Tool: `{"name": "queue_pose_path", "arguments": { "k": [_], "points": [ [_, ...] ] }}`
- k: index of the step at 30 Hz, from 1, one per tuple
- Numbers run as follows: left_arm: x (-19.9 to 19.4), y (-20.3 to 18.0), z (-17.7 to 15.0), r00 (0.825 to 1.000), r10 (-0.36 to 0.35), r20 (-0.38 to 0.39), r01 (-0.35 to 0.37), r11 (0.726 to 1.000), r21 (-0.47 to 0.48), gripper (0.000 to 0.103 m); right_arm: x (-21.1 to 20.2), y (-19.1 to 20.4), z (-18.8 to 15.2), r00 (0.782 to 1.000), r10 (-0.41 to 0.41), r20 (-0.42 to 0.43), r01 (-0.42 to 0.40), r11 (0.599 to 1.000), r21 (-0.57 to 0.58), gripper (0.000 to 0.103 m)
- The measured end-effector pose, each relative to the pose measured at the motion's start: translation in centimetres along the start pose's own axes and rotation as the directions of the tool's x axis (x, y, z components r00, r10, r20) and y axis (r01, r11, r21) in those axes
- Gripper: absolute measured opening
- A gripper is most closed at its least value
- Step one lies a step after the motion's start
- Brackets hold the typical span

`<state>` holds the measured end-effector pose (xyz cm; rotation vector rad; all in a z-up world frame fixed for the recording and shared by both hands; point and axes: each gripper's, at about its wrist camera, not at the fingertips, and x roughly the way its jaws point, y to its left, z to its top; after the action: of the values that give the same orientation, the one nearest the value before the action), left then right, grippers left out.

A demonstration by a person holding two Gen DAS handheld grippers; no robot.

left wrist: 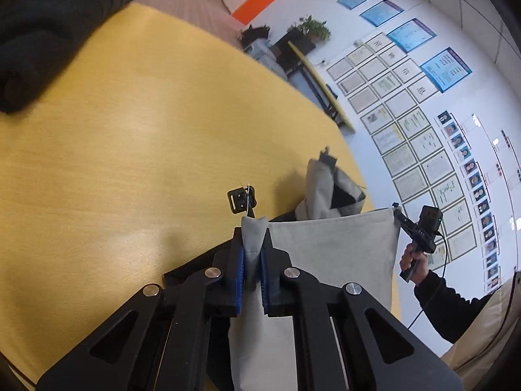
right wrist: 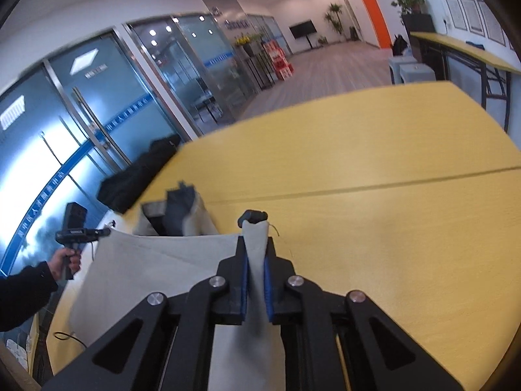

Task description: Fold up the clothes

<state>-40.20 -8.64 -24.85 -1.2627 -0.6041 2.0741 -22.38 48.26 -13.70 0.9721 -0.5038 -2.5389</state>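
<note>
- Left gripper [left wrist: 252, 257] is clamped on a corner of the grey garment [left wrist: 335, 254]; cloth is pinched between the blue pads [left wrist: 239, 275].
- Right gripper [right wrist: 255, 262] is likewise closed on the opposite corner, cloth between its pads.
- Garment is held stretched between both grippers above the yellow table [left wrist: 130, 150], its far end bunched on the tabletop.
- Dark clothing [left wrist: 49, 26] is piled at the table's far edge.
- Wall notices [left wrist: 400, 120] are too blurred to be read.

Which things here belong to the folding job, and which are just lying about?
In the job:
- grey garment
- left gripper, shut on it
- right gripper, shut on it
- yellow table

Lying about:
- black clothing pile
- potted plant
</note>
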Motion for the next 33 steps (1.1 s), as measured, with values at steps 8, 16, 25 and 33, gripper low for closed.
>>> {"name": "queue_pose_path", "arguments": {
  "k": [8, 16, 25, 33],
  "points": [
    [3.2, 3.1, -1.1, 0.99, 0.128, -0.067, -0.131, 0.99, -0.054, 0.012, 8.3, -3.8, -2.1, 0.983, -0.073, -0.17, 0.08, 0.996, 0.038, 0.012],
    [-2.4, -4.7, -2.6, 0.987, 0.136, 0.082, -0.146, 0.982, 0.122, 0.061, 1.7, 0.5, -2.9, 0.942, -0.328, -0.07, 0.315, 0.937, -0.149, 0.065],
    [5.9, -13.0, -13.3, 0.944, 0.269, -0.191, -0.114, 0.809, 0.576, 0.082, 4.6, 16.7, -12.2, 0.951, -0.161, -0.263, -0.01, 0.837, -0.547, 0.076],
    [4.9, -11.4, -16.5, 0.95, 0.302, -0.084, -0.154, 0.682, 0.715, 0.081, 4.4, 9.2, -13.9, 0.884, -0.302, -0.356, 0.11, 0.876, -0.47, 0.094]
  ]
}}
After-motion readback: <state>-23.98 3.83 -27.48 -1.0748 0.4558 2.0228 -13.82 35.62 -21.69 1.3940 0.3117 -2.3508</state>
